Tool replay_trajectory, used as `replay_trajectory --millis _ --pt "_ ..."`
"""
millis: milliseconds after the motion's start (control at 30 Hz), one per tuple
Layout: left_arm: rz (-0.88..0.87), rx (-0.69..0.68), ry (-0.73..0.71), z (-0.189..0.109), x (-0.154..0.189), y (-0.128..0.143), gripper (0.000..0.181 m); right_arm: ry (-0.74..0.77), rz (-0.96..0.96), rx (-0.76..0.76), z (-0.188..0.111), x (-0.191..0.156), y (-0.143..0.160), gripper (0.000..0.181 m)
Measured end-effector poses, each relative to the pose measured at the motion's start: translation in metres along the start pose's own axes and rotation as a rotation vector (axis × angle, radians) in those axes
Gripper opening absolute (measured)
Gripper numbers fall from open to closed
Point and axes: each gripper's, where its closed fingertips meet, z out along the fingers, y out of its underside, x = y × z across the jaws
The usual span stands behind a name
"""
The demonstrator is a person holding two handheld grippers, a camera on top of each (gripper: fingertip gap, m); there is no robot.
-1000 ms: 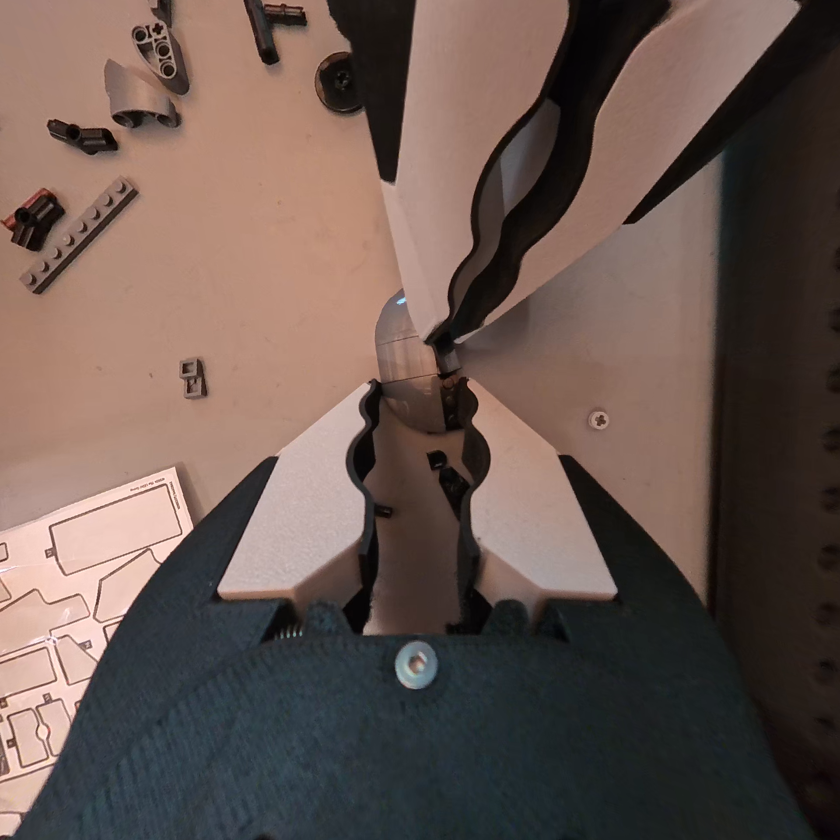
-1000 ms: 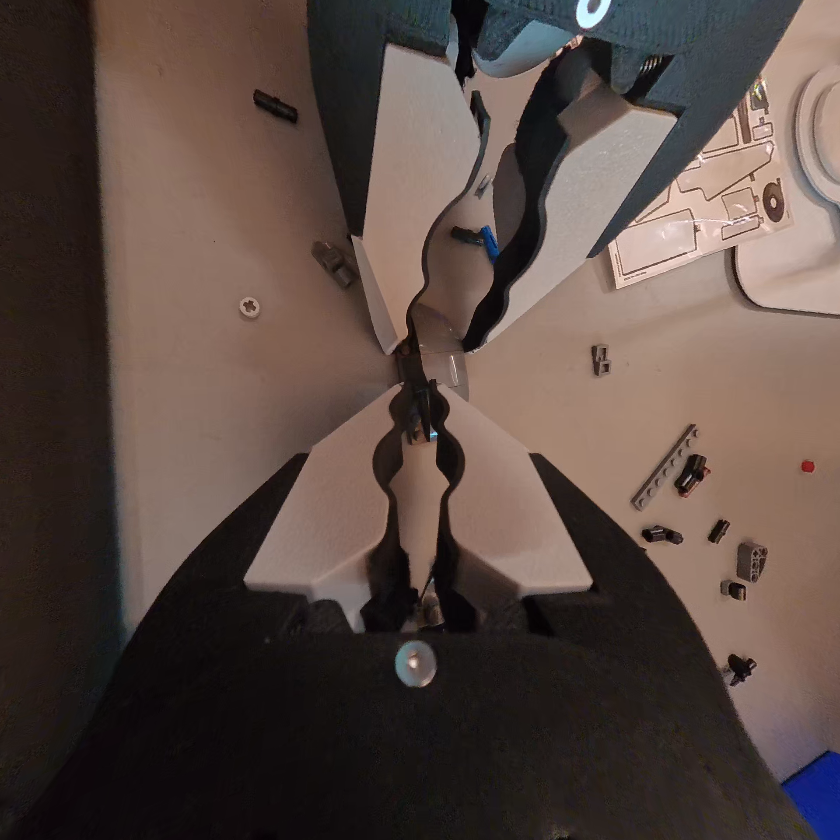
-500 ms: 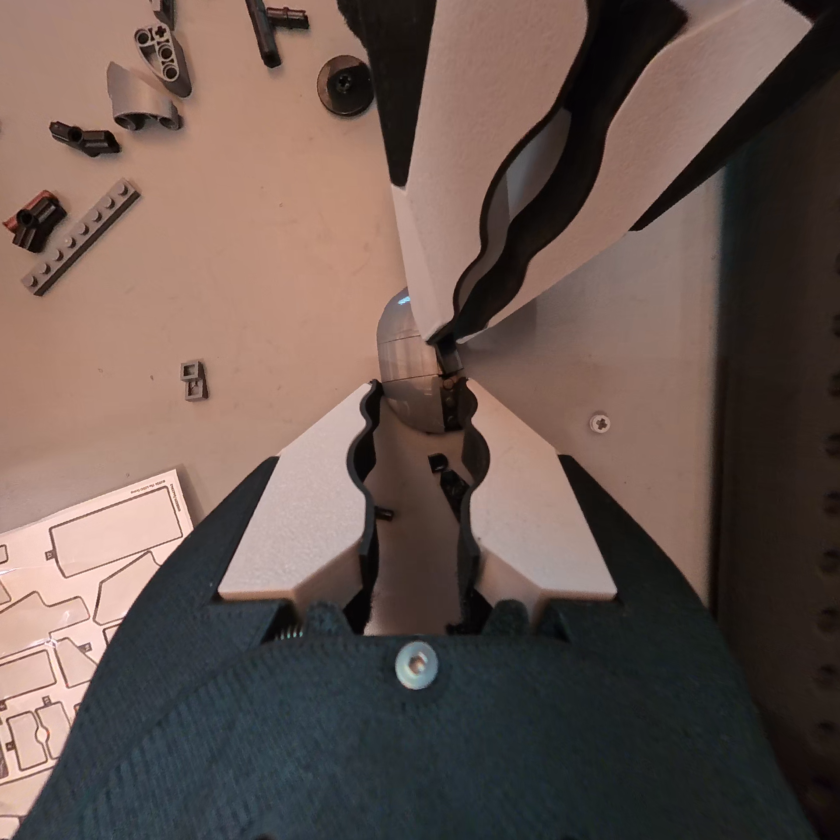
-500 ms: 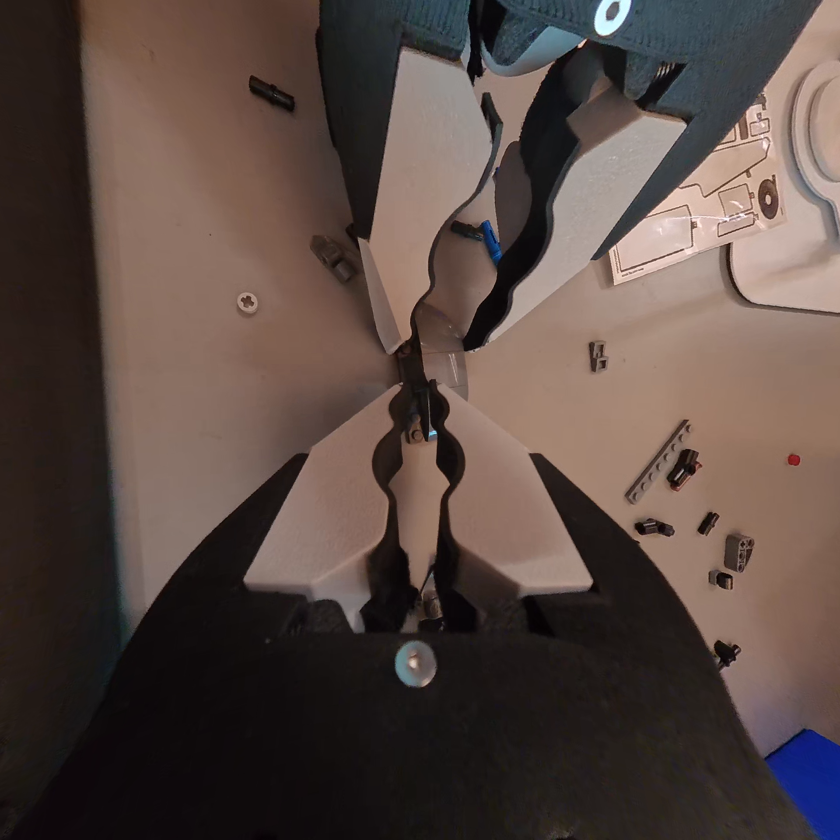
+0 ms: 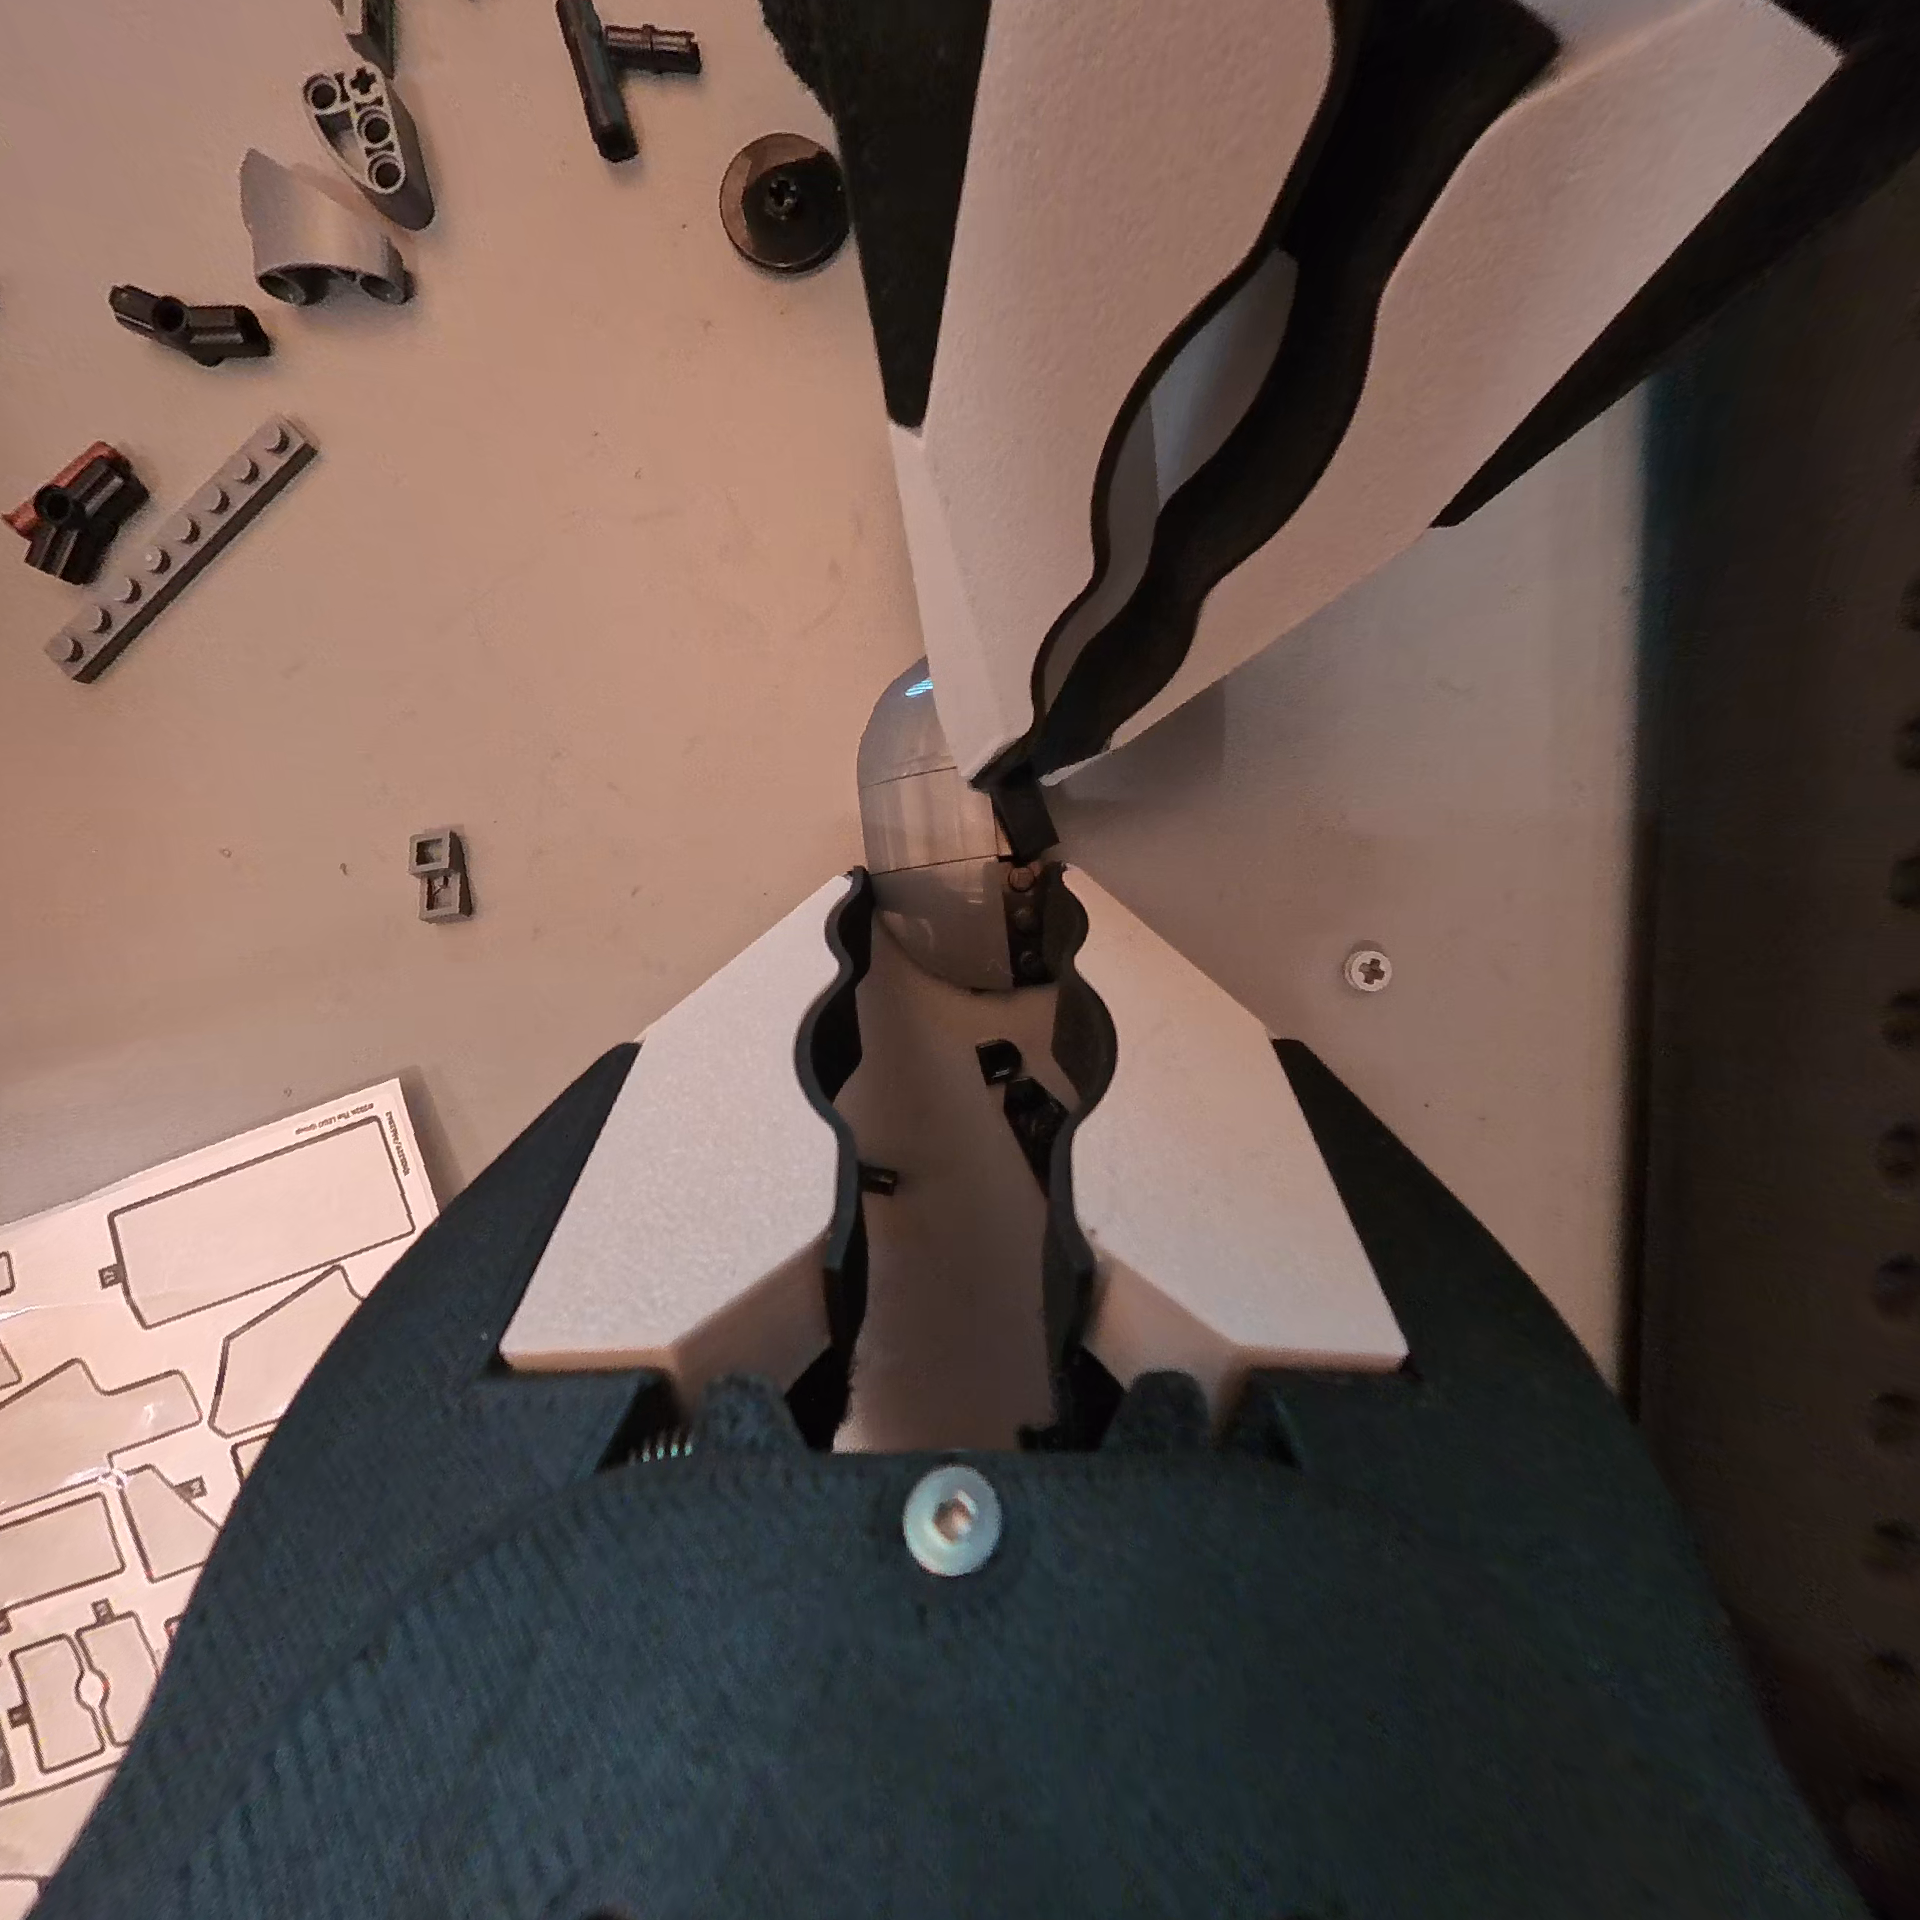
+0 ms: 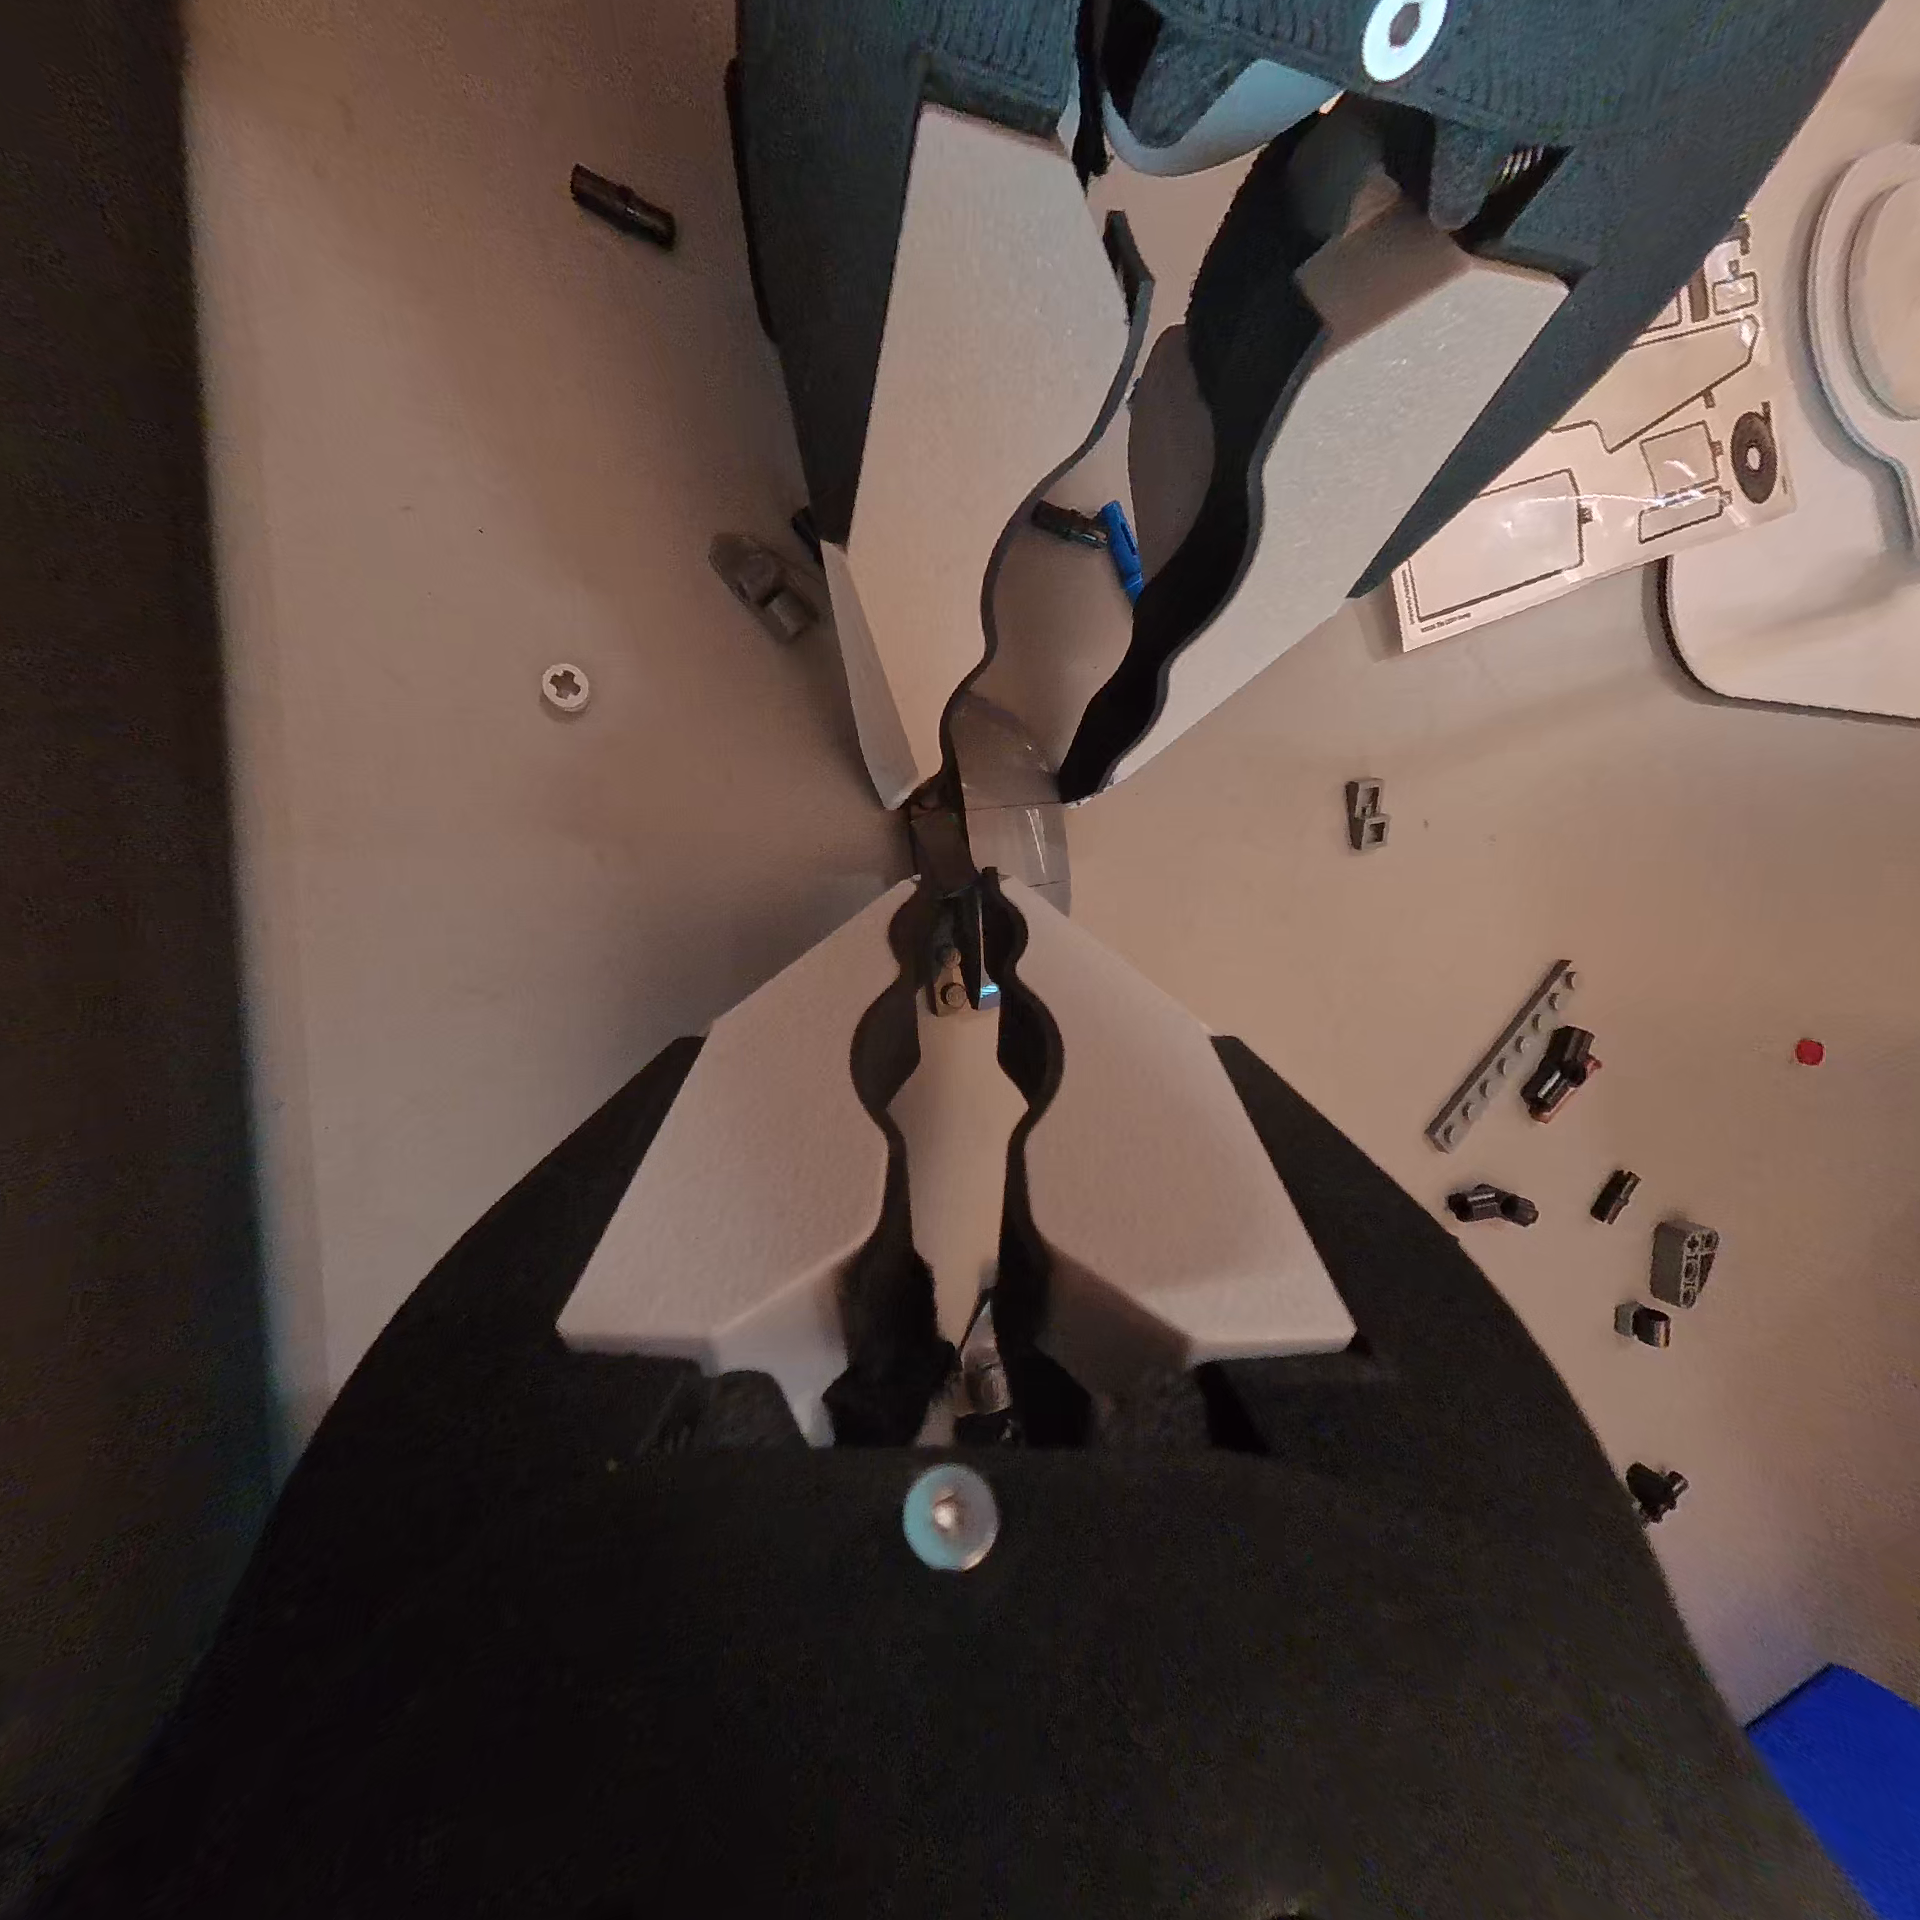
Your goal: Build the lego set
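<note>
Above the pale worktop (image 5: 582,665), the left gripper (image 5: 951,894) and the right gripper (image 6: 951,914) meet tip to tip. The left one's jaws are clamped on a rounded grey lego piece (image 5: 920,831), which hangs between the two tools, clear of the surface. The right one's jaws are pressed together on a small dark lego part (image 6: 951,961), whose far end touches the side of the grey piece. In the left wrist view, loose bits lie well apart to the left: a long grey studded strip (image 5: 182,551) with a black and red connector (image 5: 73,514) just beside it, a curved grey shell (image 5: 312,244), a black wheel (image 5: 784,203) and a small grey bracket (image 5: 442,878). A sticker sheet (image 5: 197,1309) lies at the lower left. A white round bit (image 5: 1369,969) sits near the right edge of the worktop, and a black and blue pin (image 6: 1091,525) lies under the left gripper.
</note>
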Motion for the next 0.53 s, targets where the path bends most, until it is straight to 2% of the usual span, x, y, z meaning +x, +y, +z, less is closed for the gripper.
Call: replay_trajectory --millis 233,367,533 --pt "0.005 0.001 0.012 0.0010 0.0033 -0.0013 0.043 -0.003 0.005 0.000 0.0000 -0.0001 0.0000 0.006" --pt "-0.005 -0.001 0.008 0.0015 0.0026 -0.0023 0.045 -0.003 0.006 0.000 0.0001 -0.0001 0.0001 0.006" --pt "-0.032 0.009 0.005 0.0016 -0.0003 -0.0035 0.037 -0.004 0.007 0.001 0.0001 0.0001 0.0001 0.006"
